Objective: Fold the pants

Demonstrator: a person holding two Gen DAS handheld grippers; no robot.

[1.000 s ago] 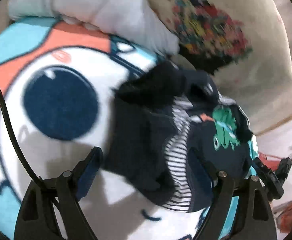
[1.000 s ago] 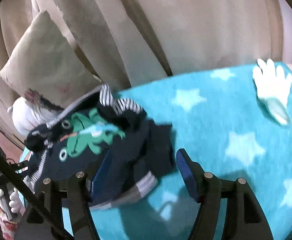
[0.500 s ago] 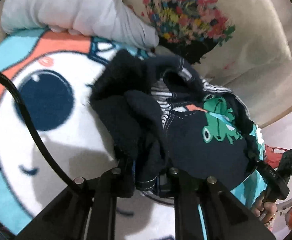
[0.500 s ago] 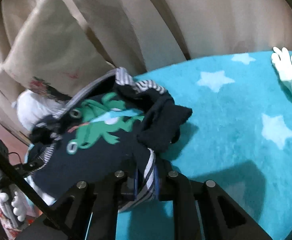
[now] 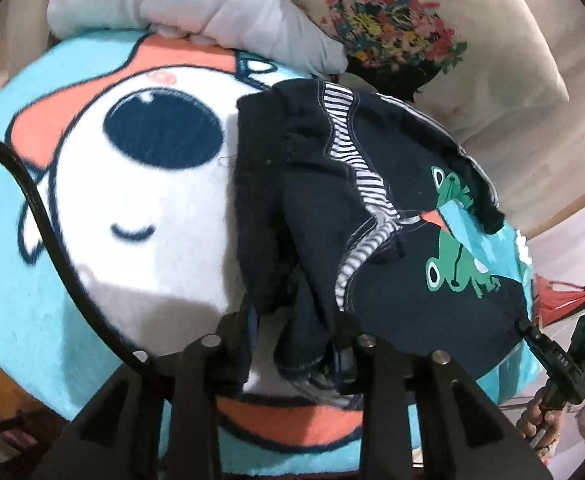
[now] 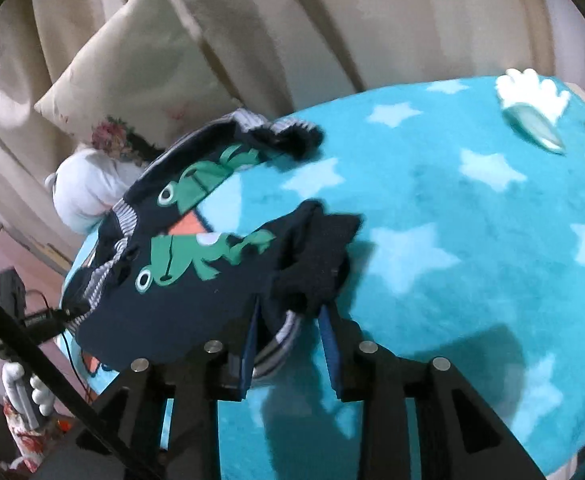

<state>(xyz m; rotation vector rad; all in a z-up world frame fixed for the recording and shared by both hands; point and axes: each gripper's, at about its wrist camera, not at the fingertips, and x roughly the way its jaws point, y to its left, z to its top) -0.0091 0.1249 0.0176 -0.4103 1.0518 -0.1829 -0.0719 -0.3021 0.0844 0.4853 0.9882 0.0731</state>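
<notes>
The pants (image 5: 376, 216) are dark navy with striped trim and green frog prints, spread on a turquoise cartoon blanket (image 5: 124, 208). My left gripper (image 5: 292, 344) is shut on a bunched navy edge with striped cuff, at the near side. In the right wrist view the pants (image 6: 180, 280) stretch to the left, and my right gripper (image 6: 290, 332) is shut on another striped cuff edge, held over the starred blanket (image 6: 472, 216). The cloth is pulled taut between the two grippers.
A white pillow (image 5: 196, 4) and a floral cushion (image 5: 404, 32) lie at the blanket's far edge. Beige curtains (image 6: 332, 24) hang behind. The other hand-held gripper (image 5: 564, 360) shows at the right edge. The blanket edge drops off near me.
Both grippers went from open around the crumpled pants to shut on their edges. They have since pulled apart, spreading the pants out flatter.
</notes>
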